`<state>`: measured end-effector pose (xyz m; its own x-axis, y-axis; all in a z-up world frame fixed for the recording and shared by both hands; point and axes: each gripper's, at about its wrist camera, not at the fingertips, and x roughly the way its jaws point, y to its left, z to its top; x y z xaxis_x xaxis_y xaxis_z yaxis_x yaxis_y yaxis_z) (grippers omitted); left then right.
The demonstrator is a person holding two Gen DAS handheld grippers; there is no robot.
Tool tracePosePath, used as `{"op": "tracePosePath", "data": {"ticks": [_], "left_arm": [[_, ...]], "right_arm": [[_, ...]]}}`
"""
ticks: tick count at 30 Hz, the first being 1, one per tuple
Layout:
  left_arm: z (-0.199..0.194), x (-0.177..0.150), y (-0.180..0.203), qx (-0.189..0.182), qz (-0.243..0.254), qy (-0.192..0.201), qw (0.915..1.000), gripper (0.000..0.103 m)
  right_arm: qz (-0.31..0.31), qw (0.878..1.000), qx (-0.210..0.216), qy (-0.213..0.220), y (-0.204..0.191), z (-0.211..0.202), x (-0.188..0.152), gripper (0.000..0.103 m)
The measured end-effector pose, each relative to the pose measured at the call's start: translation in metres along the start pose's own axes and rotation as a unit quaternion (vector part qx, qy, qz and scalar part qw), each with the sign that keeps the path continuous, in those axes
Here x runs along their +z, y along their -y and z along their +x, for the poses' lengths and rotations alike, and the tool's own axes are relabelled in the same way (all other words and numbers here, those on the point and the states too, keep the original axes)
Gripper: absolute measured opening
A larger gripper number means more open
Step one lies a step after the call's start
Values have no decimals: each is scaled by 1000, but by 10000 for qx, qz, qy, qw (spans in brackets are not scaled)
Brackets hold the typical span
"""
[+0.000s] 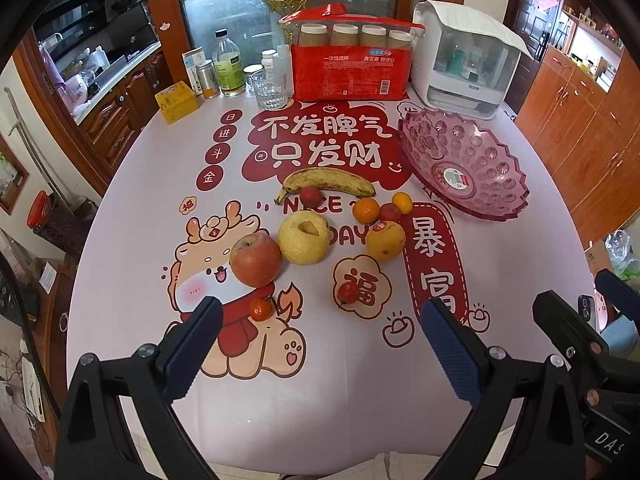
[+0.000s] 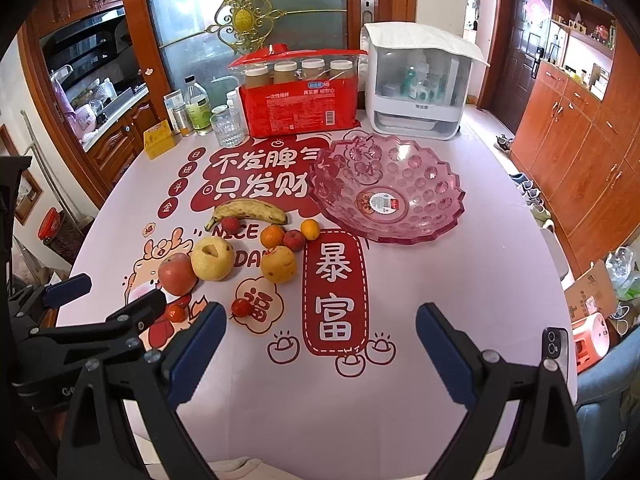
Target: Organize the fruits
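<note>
Fruits lie in a loose group on the printed tablecloth: a banana, a red apple, a yellow pear, an orange-yellow fruit, two small oranges, small red fruits and a cherry tomato. An empty pink glass fruit bowl stands to their right; it also shows in the right wrist view. My left gripper is open, just short of the apple. My right gripper is open over bare cloth, right of the fruits.
At the table's back stand a red package of jars, a white appliance, a drinking glass, bottles and a yellow box. Wooden cabinets line the right wall. A phone lies at the table's right edge.
</note>
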<state>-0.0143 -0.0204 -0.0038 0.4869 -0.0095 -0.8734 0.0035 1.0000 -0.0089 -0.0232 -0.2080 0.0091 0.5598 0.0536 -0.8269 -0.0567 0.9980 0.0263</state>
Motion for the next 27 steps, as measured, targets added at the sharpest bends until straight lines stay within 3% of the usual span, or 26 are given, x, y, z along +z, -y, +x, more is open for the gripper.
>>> {"op": "tracePosePath", "data": {"ticks": [18, 27], "left_arm": [[-7, 13, -7, -26, -15, 209, 9998, 98], [-2, 18, -16, 28, 25, 236, 9997, 98]], "right_arm": [[4, 9998, 179, 108, -1, 3, 14, 96], [-94, 9990, 127, 417, -12, -5, 23, 96]]}}
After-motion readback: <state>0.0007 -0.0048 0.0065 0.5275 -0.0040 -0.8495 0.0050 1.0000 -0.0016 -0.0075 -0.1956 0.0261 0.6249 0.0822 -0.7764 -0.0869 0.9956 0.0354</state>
